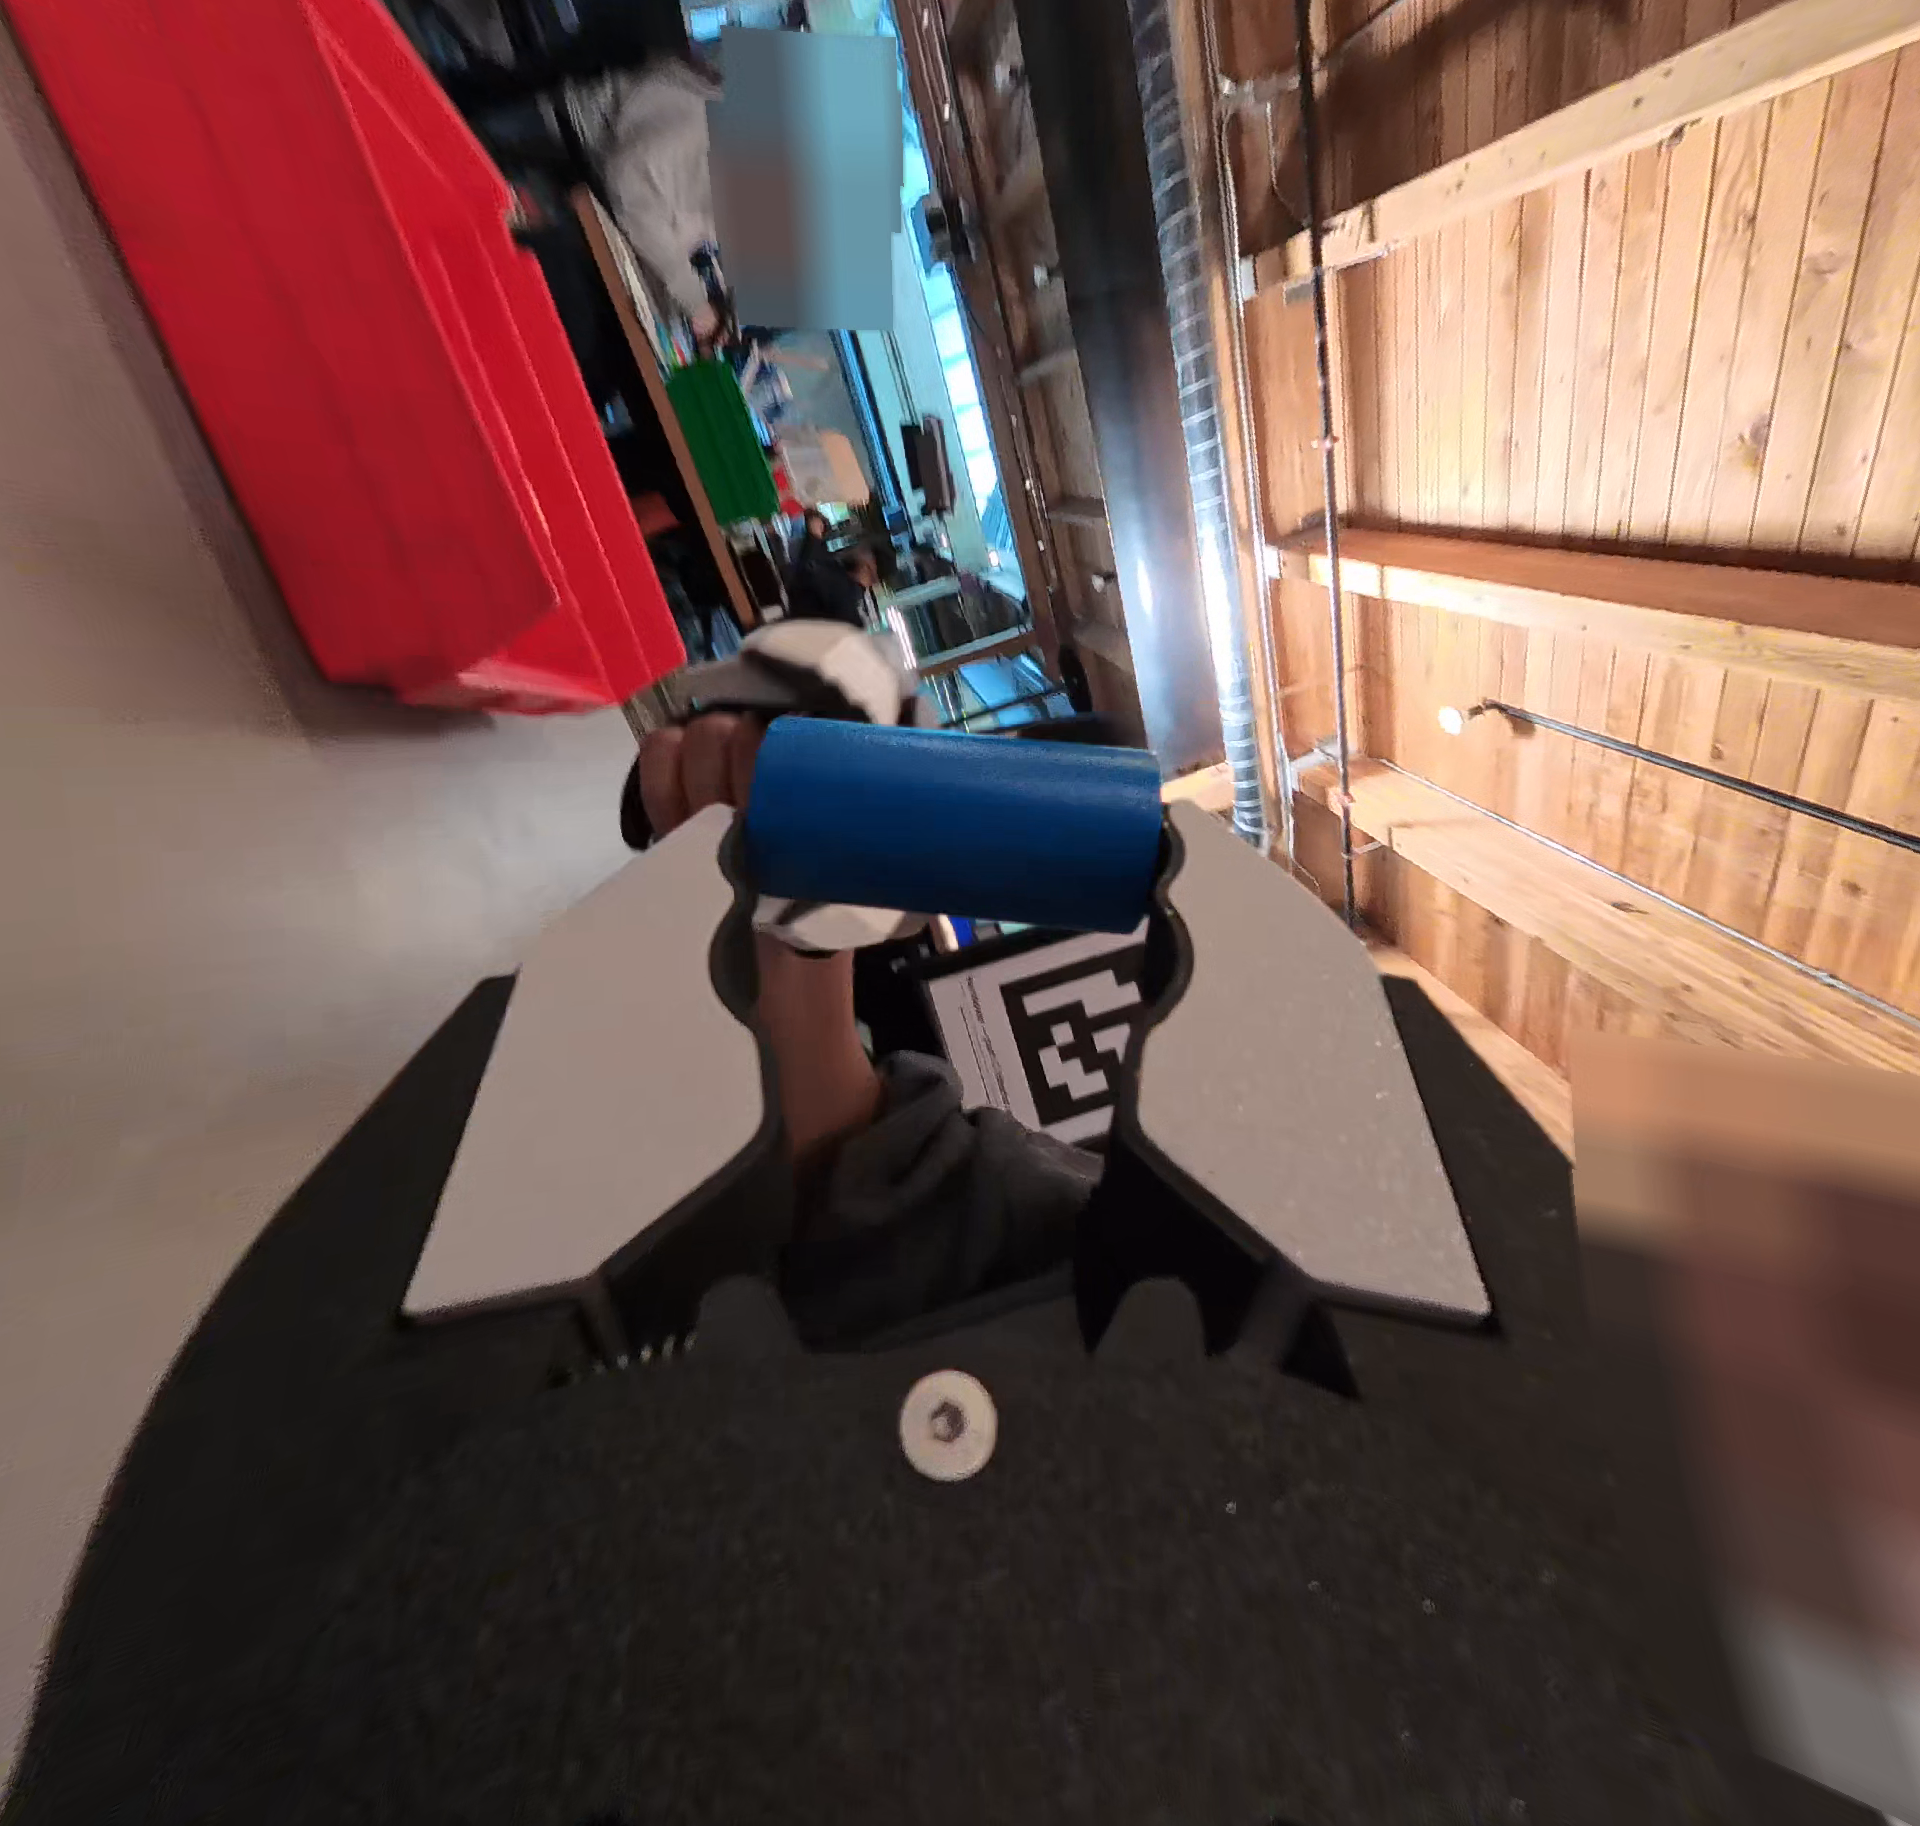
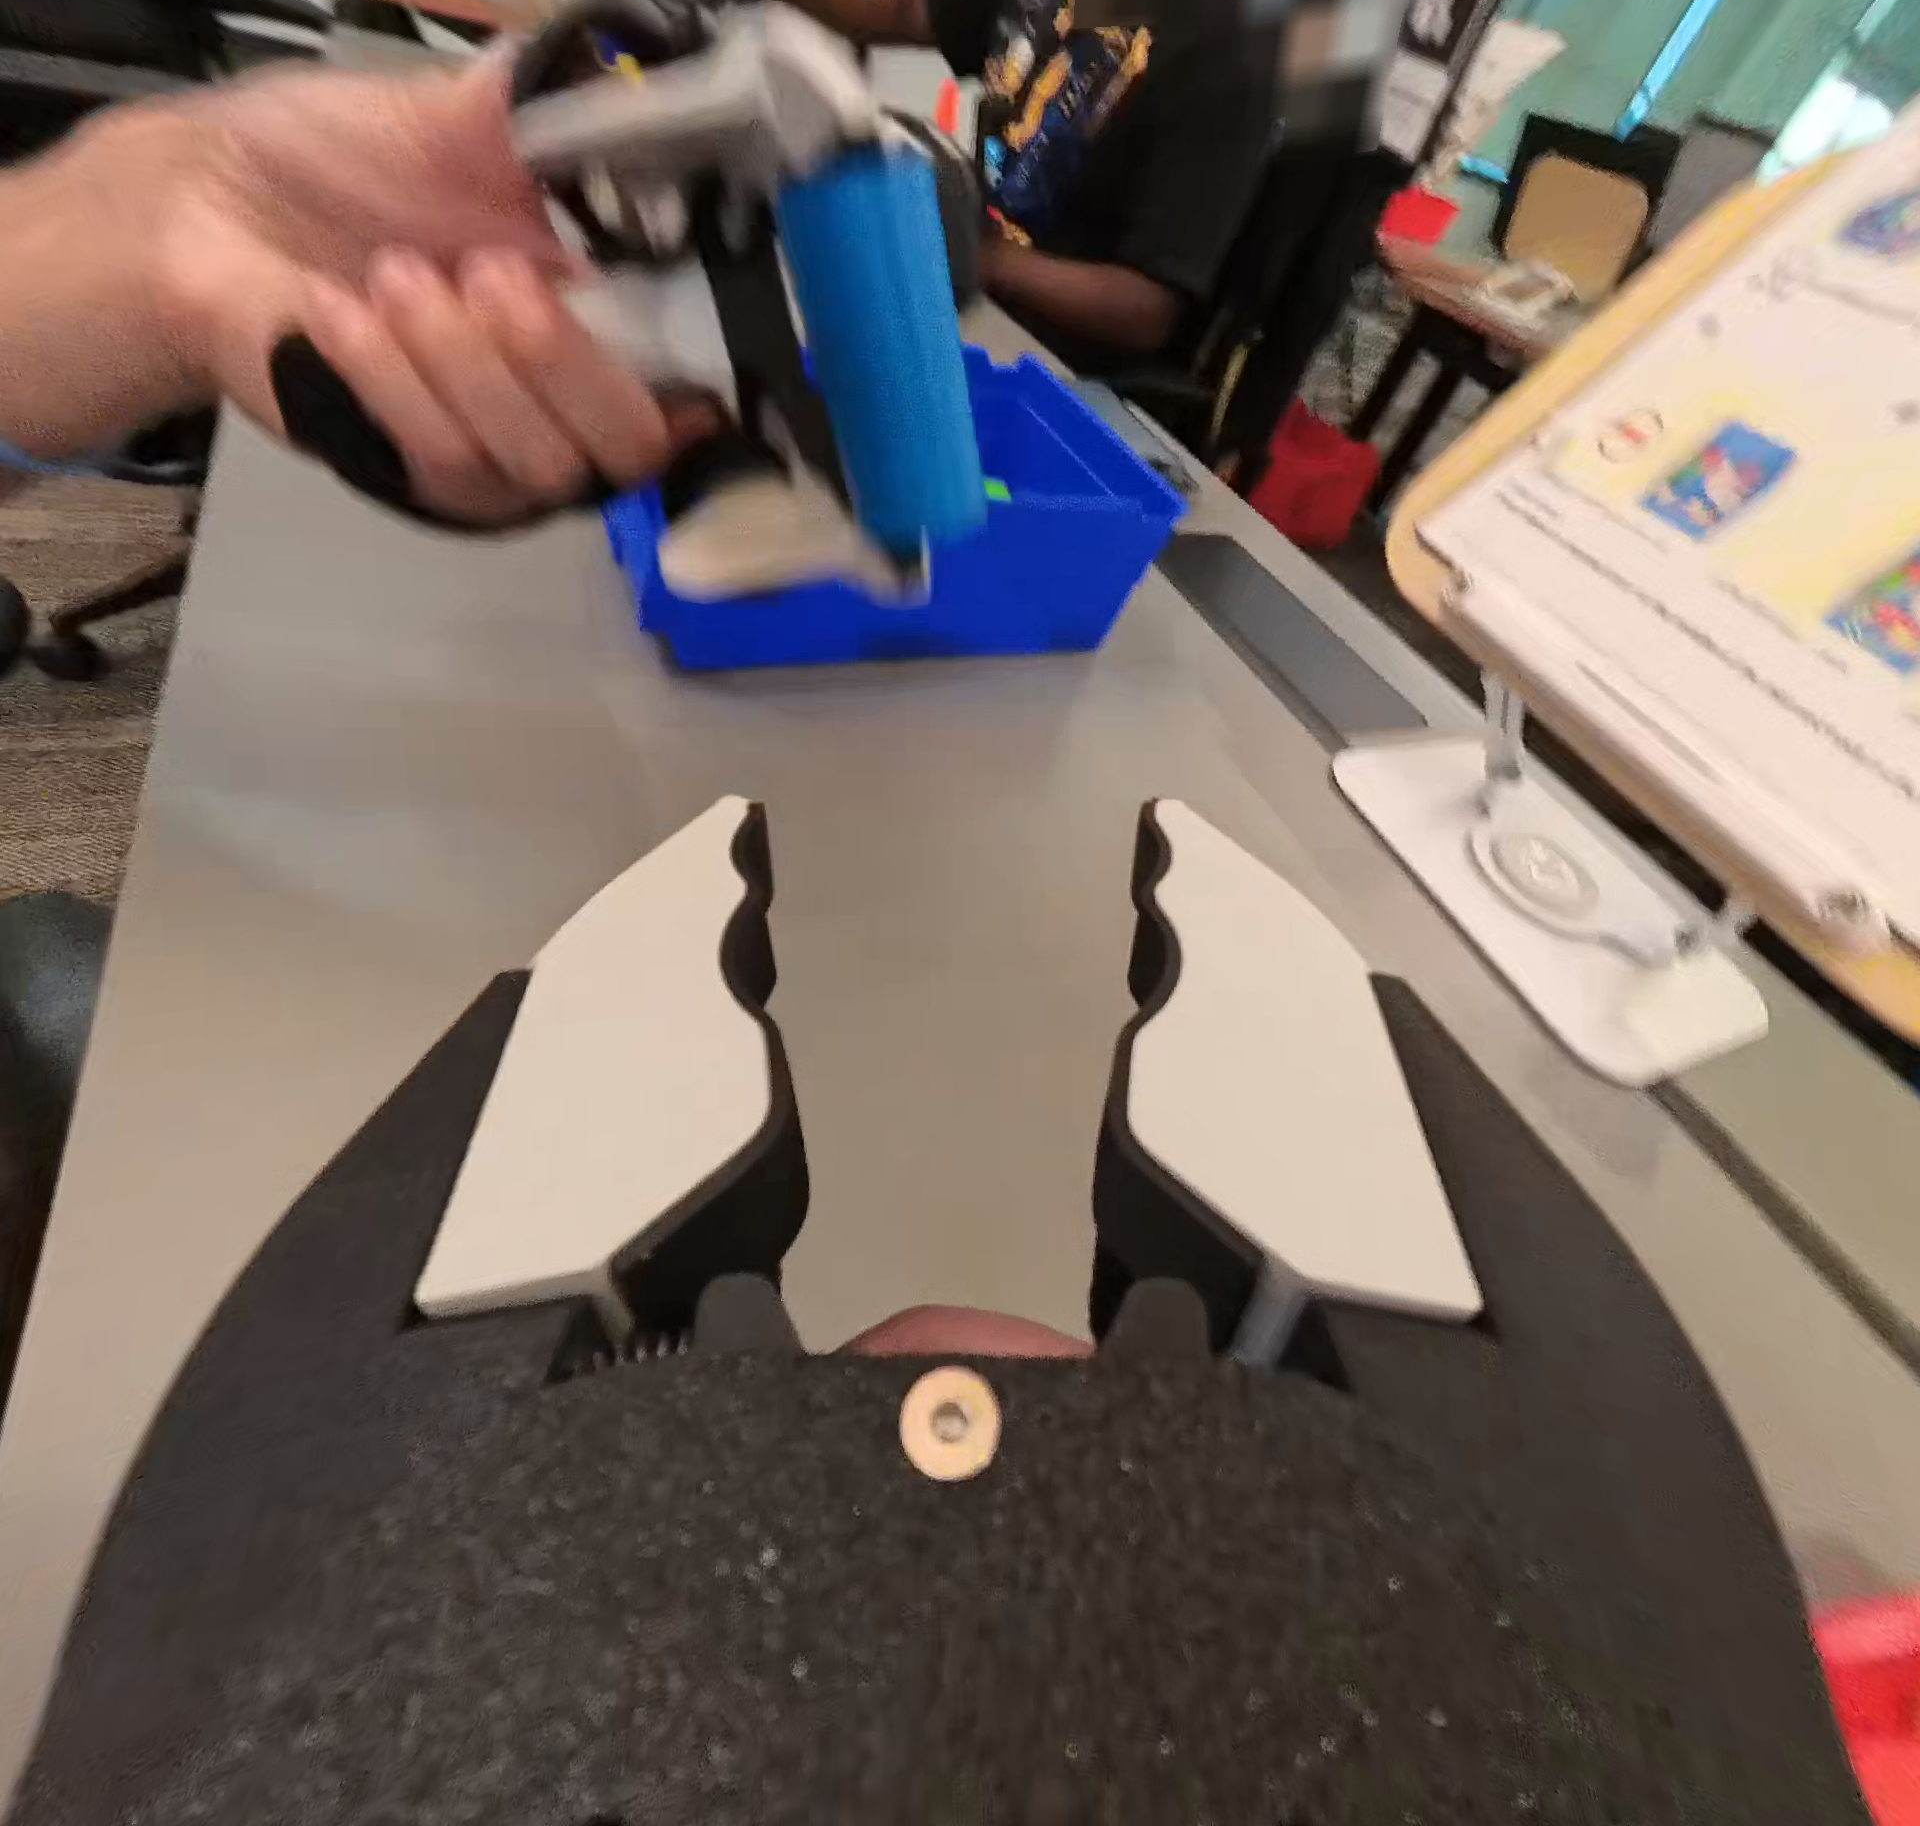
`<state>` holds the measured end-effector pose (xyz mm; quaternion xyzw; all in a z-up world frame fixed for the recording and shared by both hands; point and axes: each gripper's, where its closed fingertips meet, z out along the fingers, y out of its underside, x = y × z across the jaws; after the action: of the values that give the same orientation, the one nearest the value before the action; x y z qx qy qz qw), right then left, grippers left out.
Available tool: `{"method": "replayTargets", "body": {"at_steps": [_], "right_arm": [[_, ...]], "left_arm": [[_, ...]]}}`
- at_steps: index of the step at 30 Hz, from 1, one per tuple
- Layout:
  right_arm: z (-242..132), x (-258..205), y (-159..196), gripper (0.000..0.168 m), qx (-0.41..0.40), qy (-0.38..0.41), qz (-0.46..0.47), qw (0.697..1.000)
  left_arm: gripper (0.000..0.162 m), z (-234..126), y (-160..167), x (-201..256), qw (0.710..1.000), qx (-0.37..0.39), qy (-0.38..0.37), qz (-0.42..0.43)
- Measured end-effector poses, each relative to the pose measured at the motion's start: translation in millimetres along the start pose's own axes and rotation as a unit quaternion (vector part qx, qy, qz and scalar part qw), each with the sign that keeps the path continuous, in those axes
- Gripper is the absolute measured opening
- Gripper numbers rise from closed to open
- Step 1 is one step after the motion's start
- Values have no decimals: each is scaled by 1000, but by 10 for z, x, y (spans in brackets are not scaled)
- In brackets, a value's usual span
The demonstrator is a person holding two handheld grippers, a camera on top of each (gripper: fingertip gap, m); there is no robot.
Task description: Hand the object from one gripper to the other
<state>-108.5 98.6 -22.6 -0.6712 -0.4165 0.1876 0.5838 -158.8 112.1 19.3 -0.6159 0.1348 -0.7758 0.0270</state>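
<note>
Not handed over yet: left gripper (image 1: 951,831) pinches the blue tube (image 1: 951,826) end to end; right gripper (image 2: 951,820) (spread, empty) waits, tube at its 12 o'clock

A grey table (image 2: 436,737) carries a blue bin (image 2: 1039,571) toward its far end. On the right side a white stand (image 2: 1455,841) props up a tilted board with printed sheets (image 2: 1714,529). A red bin (image 1: 312,322) sits on the table too. Overhead, wooden ceiling planks (image 1: 1610,374) and a metal duct (image 1: 1195,426). People sit at the tables beyond.
</note>
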Motion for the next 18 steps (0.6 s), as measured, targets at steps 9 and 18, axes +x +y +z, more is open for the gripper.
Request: {"method": "replayTargets", "body": {"at_steps": [9,18], "right_arm": [[171,-236,-158,58,34,-45,-37,998],[99,-355,-166,32,39,-57,-59,996]], "left_arm": [[71,431,414,-191,995,-66,45,-62],[71,355,596,-211,993,-96,49,-42]]}}
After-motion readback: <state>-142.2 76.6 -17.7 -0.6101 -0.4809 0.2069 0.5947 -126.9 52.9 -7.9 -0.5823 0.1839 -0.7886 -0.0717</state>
